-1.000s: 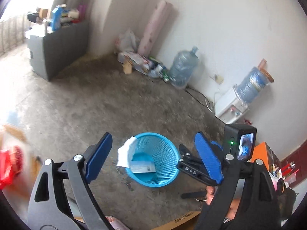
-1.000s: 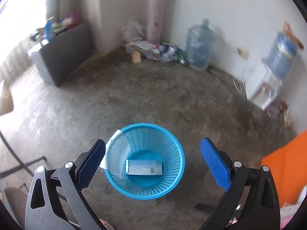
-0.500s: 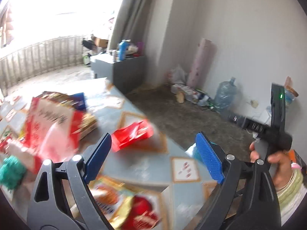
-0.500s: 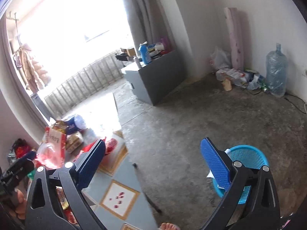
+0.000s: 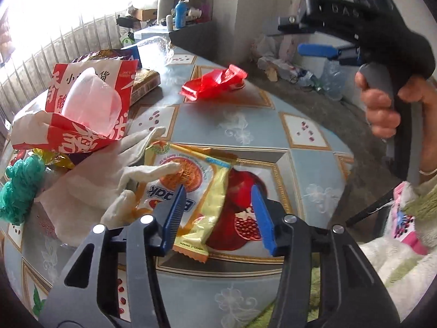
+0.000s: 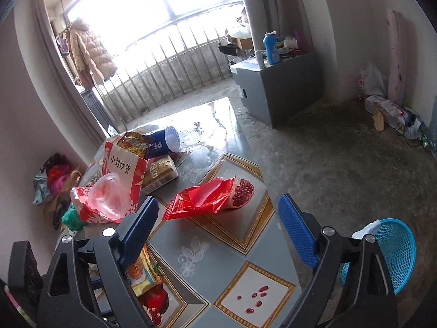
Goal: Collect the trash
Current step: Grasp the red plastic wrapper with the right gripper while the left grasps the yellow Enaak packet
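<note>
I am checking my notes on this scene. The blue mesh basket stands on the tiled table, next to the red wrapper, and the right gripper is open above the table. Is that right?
Not quite. The right wrist view shows the blue mesh basket standing on the concrete floor beside the table, not on it. The rest holds: the red wrapper lies on the table, and the right gripper is open above it.

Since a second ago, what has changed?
Both grippers swung from above the blue mesh basket to the tiled table. The left gripper has been closing around the yellow snack wrapper; the right gripper, closing slightly, faces the red foil wrapper. Basket unmoved.
</note>
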